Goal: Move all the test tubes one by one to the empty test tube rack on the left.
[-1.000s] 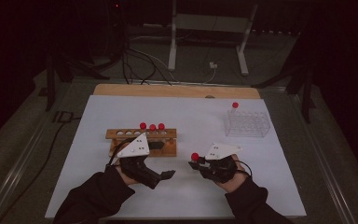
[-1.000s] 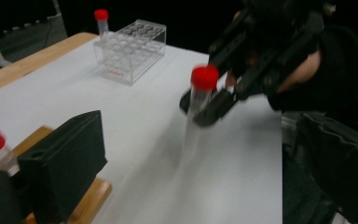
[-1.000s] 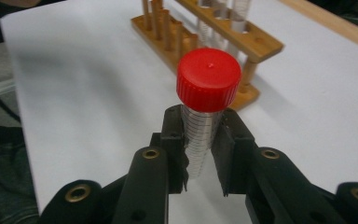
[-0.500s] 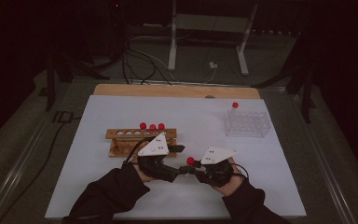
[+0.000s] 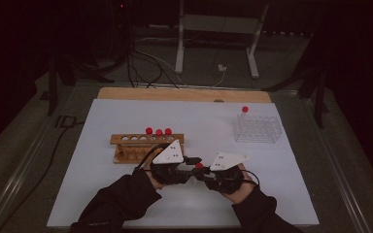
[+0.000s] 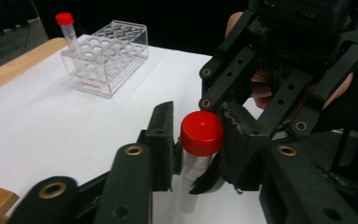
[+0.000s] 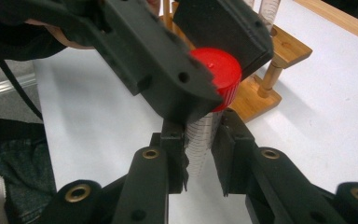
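A clear tube with a red cap (image 5: 199,165) stands upright between both grippers over the front middle of the white mat (image 5: 102,194). My right gripper (image 7: 200,154) is shut on the tube's graduated body (image 7: 201,133) below the cap. My left gripper (image 6: 200,149) comes in from the left. Its jaws have just been closing, and they now press on the red cap (image 6: 202,133) from both sides. In the high view the left gripper (image 5: 193,165) and right gripper (image 5: 202,173) meet tip to tip.
A wooden rack (image 5: 126,141) with three red-capped tubes (image 5: 158,131) stands just behind my left hand. At the back right, a clear plastic rack (image 5: 258,128) holds one red-capped tube (image 5: 245,109). A wooden board edge (image 5: 175,94) runs behind the mat.
My left gripper moved right, from beside the wooden rack to the tube in my right gripper, and closed its jaws on the cap. The right gripper stayed in place.
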Demonstrator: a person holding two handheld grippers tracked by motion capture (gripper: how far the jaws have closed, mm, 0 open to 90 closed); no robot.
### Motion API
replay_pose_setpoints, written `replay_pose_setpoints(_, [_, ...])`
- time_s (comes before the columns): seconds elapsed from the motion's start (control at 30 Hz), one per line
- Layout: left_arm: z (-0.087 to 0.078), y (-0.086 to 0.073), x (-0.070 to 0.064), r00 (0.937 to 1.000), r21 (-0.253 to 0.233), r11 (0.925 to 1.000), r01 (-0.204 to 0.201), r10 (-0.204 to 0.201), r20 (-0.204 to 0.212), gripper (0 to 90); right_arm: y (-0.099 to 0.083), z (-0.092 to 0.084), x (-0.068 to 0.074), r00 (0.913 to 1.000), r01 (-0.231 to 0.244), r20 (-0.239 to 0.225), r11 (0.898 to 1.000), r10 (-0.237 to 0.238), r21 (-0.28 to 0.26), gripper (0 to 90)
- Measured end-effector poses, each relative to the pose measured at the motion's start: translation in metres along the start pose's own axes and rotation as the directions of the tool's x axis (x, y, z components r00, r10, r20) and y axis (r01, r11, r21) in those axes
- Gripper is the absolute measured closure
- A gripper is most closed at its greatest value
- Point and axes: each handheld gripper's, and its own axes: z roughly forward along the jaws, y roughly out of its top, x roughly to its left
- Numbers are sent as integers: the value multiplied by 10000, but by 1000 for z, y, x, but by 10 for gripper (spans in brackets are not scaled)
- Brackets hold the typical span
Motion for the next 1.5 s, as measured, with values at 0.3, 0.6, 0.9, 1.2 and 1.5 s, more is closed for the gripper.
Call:
replay_pose_setpoints(0.3, [0,3,-1,9998,139,9998,-166,167,-89,717,-1,0,-2,10000,-75,-62,10000,75,-50,754])
replay_pose_setpoints(0.6, [-7,6,0,9994,47,9997,-221,222,-265,718,-1,-3,-6,9995,-290,-109,9987,286,-415,653])
replay_pose_setpoints(0.9, [-24,7,7,9975,-49,9999,-118,114,-702,719,-1,-11,-11,9989,-431,143,9969,441,-655,524])
replay_pose_setpoints(1.2, [-45,4,17,9939,-225,9997,97,-121,-1093,719,-2,-17,-17,9959,-751,428,9912,802,-1086,420])
replay_pose_setpoints(1.5, [-67,3,21,9877,-227,9997,81,-115,-1558,719,-2,-17,-18,9915,-972,742,9869,1073,-1289,213])
